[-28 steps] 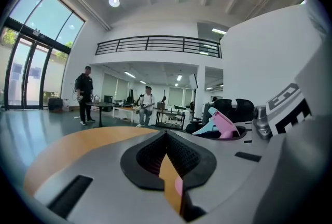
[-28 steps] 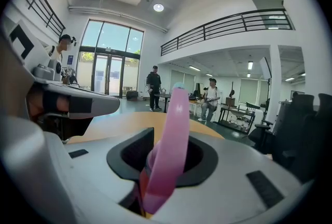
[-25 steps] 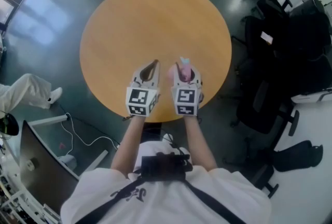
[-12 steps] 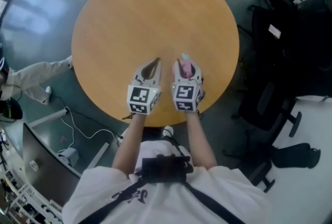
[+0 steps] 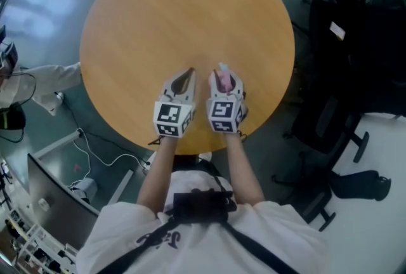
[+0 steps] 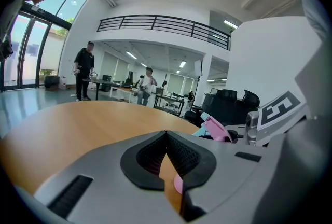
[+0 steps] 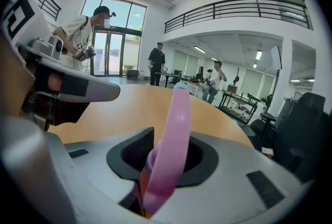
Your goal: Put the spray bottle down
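The spray bottle (image 5: 222,78), pink with a pale blue tip, is held in the right tongs (image 5: 226,81); in the right gripper view the jaws are seen part-way closed and pressed against it from both sides, with its pink head rising between them toward 12 o'clock; whether its base touches the wood cannot be told. The left tongs (image 5: 189,71) are carried just beside, at 9 o'clock of the bottle; their jaws are brought together at the tips and nothing is held between them, only bare wood being seen through the gap behind the tips. Both tongs are pointed toward 12 o'clock over the round wooden counter (image 5: 184,13), near its edge at 6 o'clock, where the person's forearms (image 5: 158,171) are extended; black chairs (image 5: 342,76) are placed off the counter at 3 o'clock.
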{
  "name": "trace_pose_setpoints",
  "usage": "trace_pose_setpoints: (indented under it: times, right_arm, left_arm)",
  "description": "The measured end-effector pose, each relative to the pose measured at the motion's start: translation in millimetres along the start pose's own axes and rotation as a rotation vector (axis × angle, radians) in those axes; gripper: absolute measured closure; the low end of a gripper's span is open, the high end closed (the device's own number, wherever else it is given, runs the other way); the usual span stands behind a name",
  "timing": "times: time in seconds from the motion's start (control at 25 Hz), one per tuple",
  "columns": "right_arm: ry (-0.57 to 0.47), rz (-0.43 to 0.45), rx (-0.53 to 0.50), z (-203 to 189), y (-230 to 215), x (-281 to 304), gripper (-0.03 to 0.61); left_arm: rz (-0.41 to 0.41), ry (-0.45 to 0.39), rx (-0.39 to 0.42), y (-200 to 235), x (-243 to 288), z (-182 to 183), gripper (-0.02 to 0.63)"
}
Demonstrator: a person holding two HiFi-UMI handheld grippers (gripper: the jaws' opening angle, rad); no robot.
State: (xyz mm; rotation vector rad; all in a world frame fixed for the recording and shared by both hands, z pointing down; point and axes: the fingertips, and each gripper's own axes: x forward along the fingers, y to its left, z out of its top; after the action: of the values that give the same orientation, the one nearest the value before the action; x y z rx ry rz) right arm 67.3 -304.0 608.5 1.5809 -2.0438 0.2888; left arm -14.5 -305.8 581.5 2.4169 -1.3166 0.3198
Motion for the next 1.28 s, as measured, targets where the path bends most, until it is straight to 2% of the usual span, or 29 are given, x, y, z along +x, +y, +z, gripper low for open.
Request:
trace_pose_setpoints:
  times: [0.28, 0.36, 0.6, 1.0, 1.28]
  right_arm:
    - [-0.016, 0.004, 0.008, -1.1, 1.1, 2.6, 0.441]
    - [-0.032, 0.018, 0.025, 0.1, 1.6, 3.8, 0.407]
    - [-0.082, 0.011, 0.039, 8.8, -1.6, -2.8, 0.379]
    - [-0.111, -0.060, 0.062, 5.2, -20.6, -40.1, 0.344]
    - [-0.179, -0.057, 0.051, 17.3, -21.1, -76.5, 0.344]
  left_arm:
    - [0.002, -0.003, -0.008, 0.4, -2.3, -0.5, 0.601]
    - [0.002, 0.000, -0.007, 0.9, -4.2, -2.7, 0.601]
    - [0.014, -0.025, -0.008, 3.1, -15.1, 4.3, 0.601]
    - [0.024, -0.082, 0.000, -13.3, -44.1, 15.1, 0.601]
    - [0.028, -0.124, 0.018, -36.1, -66.1, 22.3, 0.601]
